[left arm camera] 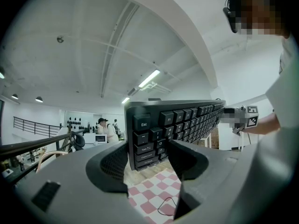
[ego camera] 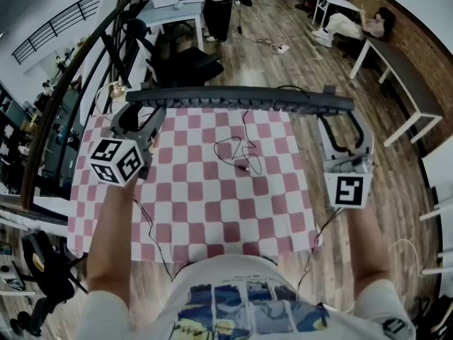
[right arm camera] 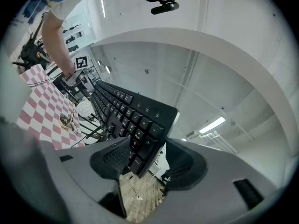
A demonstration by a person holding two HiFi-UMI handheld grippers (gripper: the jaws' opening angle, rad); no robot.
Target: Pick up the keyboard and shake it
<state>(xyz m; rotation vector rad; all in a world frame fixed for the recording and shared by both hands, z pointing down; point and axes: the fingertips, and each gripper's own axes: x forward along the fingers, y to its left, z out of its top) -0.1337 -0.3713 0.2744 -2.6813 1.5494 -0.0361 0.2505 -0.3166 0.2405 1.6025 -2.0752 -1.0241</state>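
Note:
A black keyboard (ego camera: 241, 98) hangs in the air above the pink-and-white checkered table (ego camera: 212, 211), seen edge-on in the head view. My left gripper (ego camera: 141, 113) is shut on its left end. The left gripper view shows the keyboard (left arm camera: 177, 125) standing between the jaws of the left gripper (left arm camera: 147, 155), Esc key nearest. My right gripper (ego camera: 344, 121) is shut on the right end. In the right gripper view the number-pad corner of the keyboard (right arm camera: 126, 111) sits tilted between the pads of the right gripper (right arm camera: 145, 157). The keyboard's thin cable (ego camera: 239, 151) droops in loops onto the cloth.
A black office chair (ego camera: 187, 62) stands just beyond the table. A dark railing (ego camera: 85, 55) runs along the left. A white bench (ego camera: 403, 83) stands at the right, with a person (ego camera: 357, 23) reclining beyond it. Another person (ego camera: 219, 6) stands at a far desk.

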